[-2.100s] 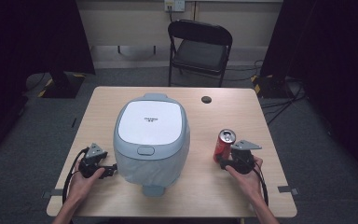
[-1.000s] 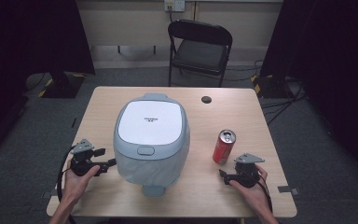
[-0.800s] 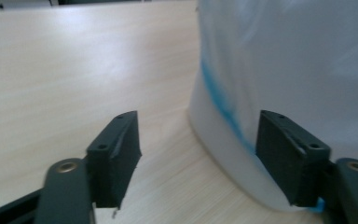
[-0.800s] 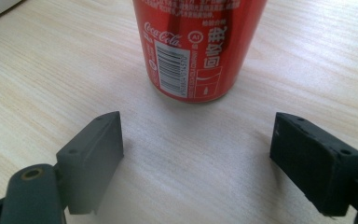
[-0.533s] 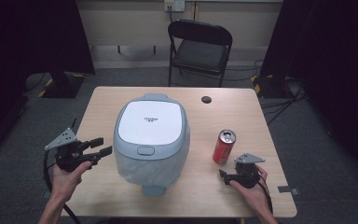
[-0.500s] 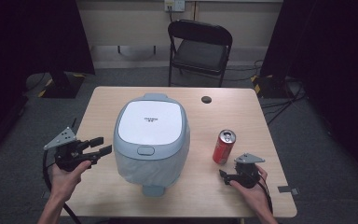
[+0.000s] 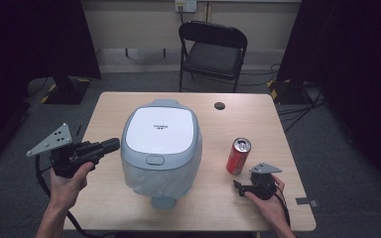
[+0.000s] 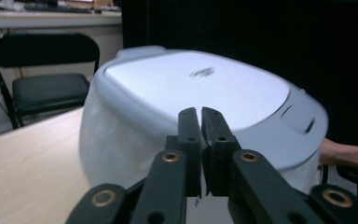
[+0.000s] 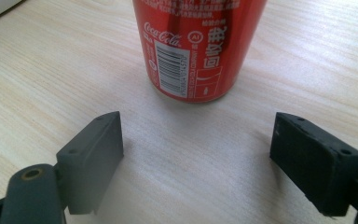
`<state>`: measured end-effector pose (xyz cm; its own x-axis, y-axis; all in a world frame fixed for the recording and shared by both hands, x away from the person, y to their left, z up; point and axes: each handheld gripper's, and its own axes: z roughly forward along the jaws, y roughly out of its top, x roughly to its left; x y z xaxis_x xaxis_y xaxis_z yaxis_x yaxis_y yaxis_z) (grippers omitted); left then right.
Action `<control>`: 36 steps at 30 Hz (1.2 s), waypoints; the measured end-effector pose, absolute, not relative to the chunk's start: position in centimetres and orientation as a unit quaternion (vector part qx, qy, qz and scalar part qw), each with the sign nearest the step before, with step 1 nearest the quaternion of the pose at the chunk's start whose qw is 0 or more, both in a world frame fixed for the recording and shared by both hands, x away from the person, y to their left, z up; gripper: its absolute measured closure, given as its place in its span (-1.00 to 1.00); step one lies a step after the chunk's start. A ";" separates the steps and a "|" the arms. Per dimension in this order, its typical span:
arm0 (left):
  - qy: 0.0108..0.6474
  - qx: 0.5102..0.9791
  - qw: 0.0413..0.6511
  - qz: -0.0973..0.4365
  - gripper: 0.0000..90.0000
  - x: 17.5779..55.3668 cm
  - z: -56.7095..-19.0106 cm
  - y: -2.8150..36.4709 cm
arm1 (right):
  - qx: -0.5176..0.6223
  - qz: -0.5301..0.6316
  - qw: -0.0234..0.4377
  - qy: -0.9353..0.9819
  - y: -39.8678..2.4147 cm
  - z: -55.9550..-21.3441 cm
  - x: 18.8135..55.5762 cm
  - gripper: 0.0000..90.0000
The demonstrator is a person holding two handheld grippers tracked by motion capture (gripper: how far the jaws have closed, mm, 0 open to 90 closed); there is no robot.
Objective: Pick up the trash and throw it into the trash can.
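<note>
A large white and grey rice cooker (image 7: 161, 134) with its lid down stands mid-table. My left gripper (image 7: 110, 145) is held in the air to its left, pointing at its side. Its jaws have just been closing and now meet with nothing between them. In the left gripper view the shut jaws (image 8: 200, 112) stand in front of the cooker's lid (image 8: 200, 79). A red cola can (image 7: 238, 155) stands upright to the right of the cooker. My right gripper (image 7: 238, 186) rests on the table just short of it, open. The can (image 9: 196, 46) is beyond the wide-apart pads (image 9: 98, 140), untouched.
The wooden table (image 7: 104, 114) has a small black round object (image 7: 220, 105) near its far edge. A black folding chair (image 7: 213, 49) stands behind the table. Dark curtains hang on both sides. Cables trail from both grippers.
The left gripper rose off the table, drew left away from the cooker, and closed its jaws. The right gripper, at the can two seconds ago, backed off it and has since kept still.
</note>
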<state>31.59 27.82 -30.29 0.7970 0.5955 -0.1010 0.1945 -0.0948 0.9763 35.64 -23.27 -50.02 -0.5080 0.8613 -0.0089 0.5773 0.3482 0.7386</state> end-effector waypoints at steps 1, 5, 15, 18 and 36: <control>0.267 0.722 0.617 0.162 1.00 31.5 -29.9 27.6 | 0.452 0.348 0.204 0.795 -23.3 -50.0 35.6 -0.64; 0.244 0.727 0.625 0.148 1.00 31.5 -28.8 26.0 | 0.452 0.349 0.204 0.795 -23.3 -50.0 35.6 -0.64; 0.186 0.767 0.606 0.096 1.00 31.3 -28.6 20.8 | 0.452 0.349 0.204 0.795 -23.3 -50.0 35.6 -0.64; 0.183 0.783 0.587 0.095 1.00 31.4 -29.0 20.2 | 0.453 0.348 0.204 0.795 -23.3 -50.0 35.6 -0.64; 0.172 0.779 0.599 0.065 1.00 31.9 -29.7 20.5 | 0.453 0.348 0.203 0.795 -23.3 -50.0 35.6 -0.64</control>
